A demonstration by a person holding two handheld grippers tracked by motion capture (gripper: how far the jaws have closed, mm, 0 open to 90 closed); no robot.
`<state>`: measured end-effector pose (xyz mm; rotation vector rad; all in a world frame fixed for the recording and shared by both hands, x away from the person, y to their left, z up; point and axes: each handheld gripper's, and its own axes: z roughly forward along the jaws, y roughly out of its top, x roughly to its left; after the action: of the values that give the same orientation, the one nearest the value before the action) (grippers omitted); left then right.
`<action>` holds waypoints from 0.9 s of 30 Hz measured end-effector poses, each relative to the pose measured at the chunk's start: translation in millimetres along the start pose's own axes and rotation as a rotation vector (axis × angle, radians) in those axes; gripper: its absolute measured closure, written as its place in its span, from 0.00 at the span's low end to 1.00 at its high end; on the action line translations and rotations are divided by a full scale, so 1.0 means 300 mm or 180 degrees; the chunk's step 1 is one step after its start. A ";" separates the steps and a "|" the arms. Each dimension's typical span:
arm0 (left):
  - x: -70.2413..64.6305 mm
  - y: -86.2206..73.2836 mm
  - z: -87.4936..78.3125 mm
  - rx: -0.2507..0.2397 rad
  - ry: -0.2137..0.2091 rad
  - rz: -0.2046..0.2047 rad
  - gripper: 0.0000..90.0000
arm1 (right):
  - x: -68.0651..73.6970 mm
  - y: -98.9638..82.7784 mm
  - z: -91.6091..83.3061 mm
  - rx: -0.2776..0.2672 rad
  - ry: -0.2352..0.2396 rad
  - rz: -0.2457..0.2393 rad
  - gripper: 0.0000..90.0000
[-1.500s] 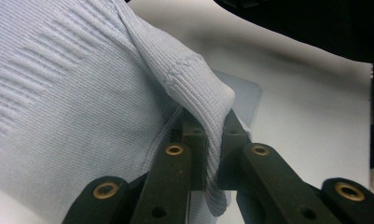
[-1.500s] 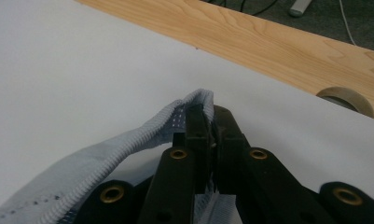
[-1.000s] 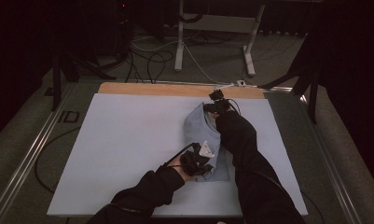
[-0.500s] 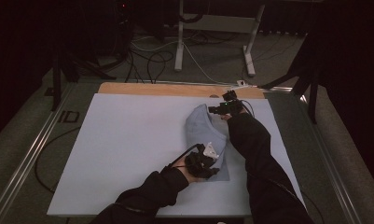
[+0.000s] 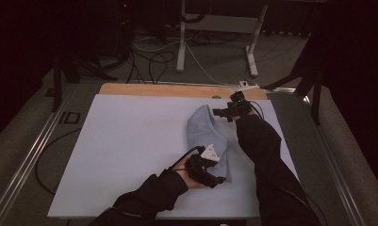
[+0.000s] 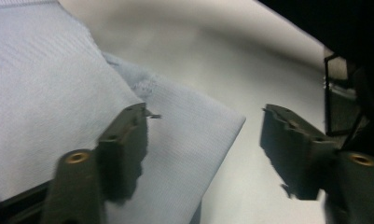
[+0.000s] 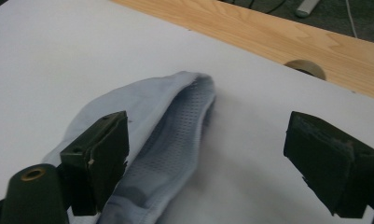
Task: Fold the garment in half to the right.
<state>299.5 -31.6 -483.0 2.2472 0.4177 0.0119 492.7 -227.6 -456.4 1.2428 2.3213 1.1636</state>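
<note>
Both hand-held grippers, left and right, have just been opening, jaws apart, leaving sock lying flat on table.

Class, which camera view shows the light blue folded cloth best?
The high view: the whole light blue cloth lies flat on the white table. The right gripper view shows its far folded end, the left gripper view just a near corner.

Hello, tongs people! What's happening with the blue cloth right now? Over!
Left tongs and right tongs just opened, nothing pinched. Blue cloth lies folded on the white mat. Nothing in the way.
</note>
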 end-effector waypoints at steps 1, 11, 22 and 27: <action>-0.001 0.001 -0.010 -0.0036 -0.0030 0.0005 0.31 | 0.005 0.000 0.001 0.0005 0.0007 -0.0021 0.15; -0.010 0.010 -0.061 -0.0138 -0.0124 0.0011 0.02 | 0.049 0.017 0.001 -0.0004 0.0086 -0.0096 0.15; -0.047 0.033 -0.054 -0.0090 -0.0097 0.0210 0.00 | 0.085 0.022 -0.018 -0.0044 0.0148 -0.0163 0.16; -0.076 0.056 -0.070 -0.0145 -0.0045 0.0432 0.00 | 0.093 0.016 -0.022 -0.0053 0.0193 -0.0156 0.16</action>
<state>279.9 -33.0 -453.9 2.2254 0.2544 0.0755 474.9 -207.7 -444.8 1.1538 2.3664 1.2177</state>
